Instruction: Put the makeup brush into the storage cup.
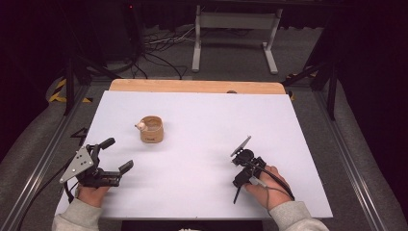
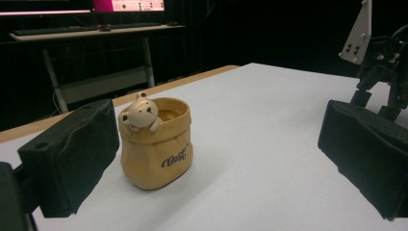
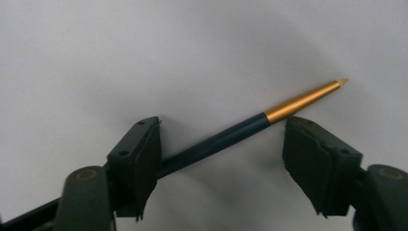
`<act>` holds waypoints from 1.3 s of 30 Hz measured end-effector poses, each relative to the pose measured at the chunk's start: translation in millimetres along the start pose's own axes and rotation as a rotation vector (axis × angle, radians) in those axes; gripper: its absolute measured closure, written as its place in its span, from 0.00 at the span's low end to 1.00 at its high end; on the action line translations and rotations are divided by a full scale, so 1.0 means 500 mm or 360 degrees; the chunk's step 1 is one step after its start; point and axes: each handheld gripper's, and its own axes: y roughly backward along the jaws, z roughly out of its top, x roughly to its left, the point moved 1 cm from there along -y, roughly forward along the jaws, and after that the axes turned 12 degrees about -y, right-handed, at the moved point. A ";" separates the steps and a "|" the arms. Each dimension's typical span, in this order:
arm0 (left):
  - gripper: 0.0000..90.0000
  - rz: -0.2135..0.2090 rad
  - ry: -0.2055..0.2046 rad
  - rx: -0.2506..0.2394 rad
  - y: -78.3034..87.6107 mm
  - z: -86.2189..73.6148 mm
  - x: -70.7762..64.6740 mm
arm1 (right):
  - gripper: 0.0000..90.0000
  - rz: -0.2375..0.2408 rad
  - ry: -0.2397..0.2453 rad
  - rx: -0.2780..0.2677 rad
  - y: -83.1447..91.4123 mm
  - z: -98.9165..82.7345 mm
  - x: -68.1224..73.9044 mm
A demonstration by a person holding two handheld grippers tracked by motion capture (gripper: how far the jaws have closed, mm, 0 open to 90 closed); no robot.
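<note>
A tan sack-shaped pot [image 1: 151,129] with a small bear figure on its rim stands upright on the white table [image 1: 202,115], left of centre. My left gripper [image 1: 119,154] rests near the front left, open, pointing at the pot [image 2: 156,149], which stands a short way ahead between its wide jaws [image 2: 216,115]. My right gripper [image 1: 240,180] is at the front right, tipped down at the table. Between its open jaws [image 3: 221,126] lies a dark blue pen [image 3: 226,134] with a gold tip, flat on the surface; its rear end passes behind the left jaw. In the high view the pen [image 1: 236,194] sticks out toward the front edge.
A wooden board edge [image 1: 192,85] runs along the table's far side. Beyond it stand a white desk frame [image 1: 235,29] and floor cables [image 1: 163,45]. The right gripper's grey plate [image 2: 358,33] shows at the far right of the left gripper view.
</note>
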 end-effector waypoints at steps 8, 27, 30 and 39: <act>0.02 -0.0011 0.0003 0.0019 -0.002 0.000 -0.001 | 0.65 0.0002 0.0039 -0.0006 0.008 0.002 0.005; 0.02 -0.0024 -0.0014 0.0040 -0.005 0.002 -0.004 | 0.92 0.0014 0.0101 -0.0025 0.011 0.002 0.005; 0.00 -0.0027 -0.0011 0.0043 -0.009 0.001 -0.005 | 0.92 0.0010 0.0100 -0.0047 0.014 0.001 0.003; 0.00 -0.0063 -0.0007 0.0040 -0.012 0.004 -0.003 | 0.92 0.0048 0.0137 -0.0175 0.056 0.003 0.007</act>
